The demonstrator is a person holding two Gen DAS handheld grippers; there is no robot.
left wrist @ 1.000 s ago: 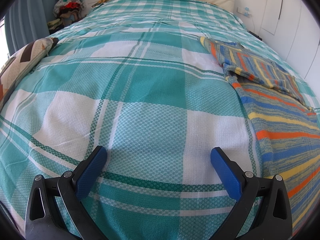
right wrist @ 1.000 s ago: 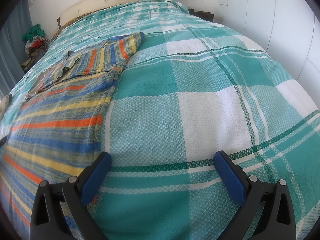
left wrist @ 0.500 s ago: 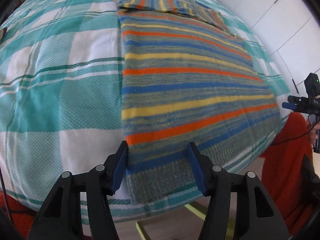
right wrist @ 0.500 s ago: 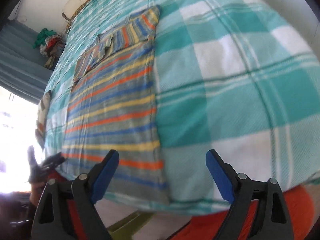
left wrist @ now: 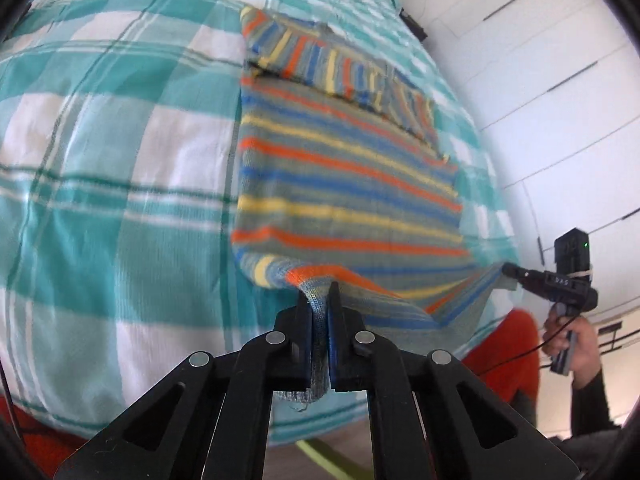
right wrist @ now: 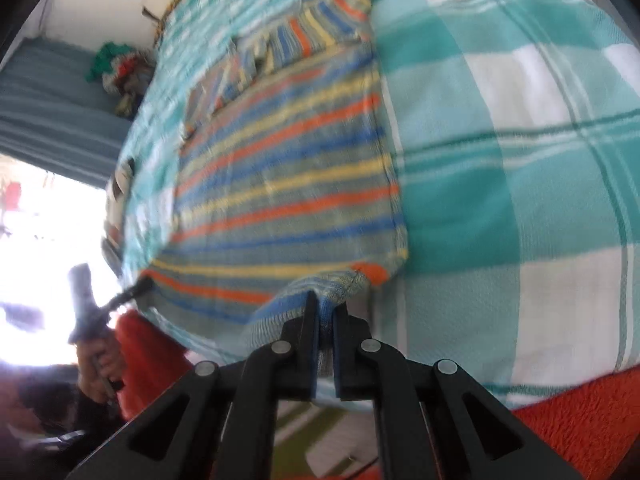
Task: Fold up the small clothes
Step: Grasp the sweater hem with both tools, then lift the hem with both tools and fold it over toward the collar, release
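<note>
The striped garment (left wrist: 344, 184) is spread on the plaid bed (left wrist: 120, 152); its near hem corners are clamped by the left claw (left wrist: 320, 304) and right claw (right wrist: 326, 308); both corners should be lifted level and carried forward together.

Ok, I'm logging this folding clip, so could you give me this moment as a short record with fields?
surface: bed with teal and white checked cover
garment: striped knitted sweater in grey, orange, blue and yellow, lying flat with its sleeves folded across the top
left tool: shut on the sweater's near hem corner
right tool: shut on the other near hem corner
hem: lifted off the cover
image: motion-blurred
</note>
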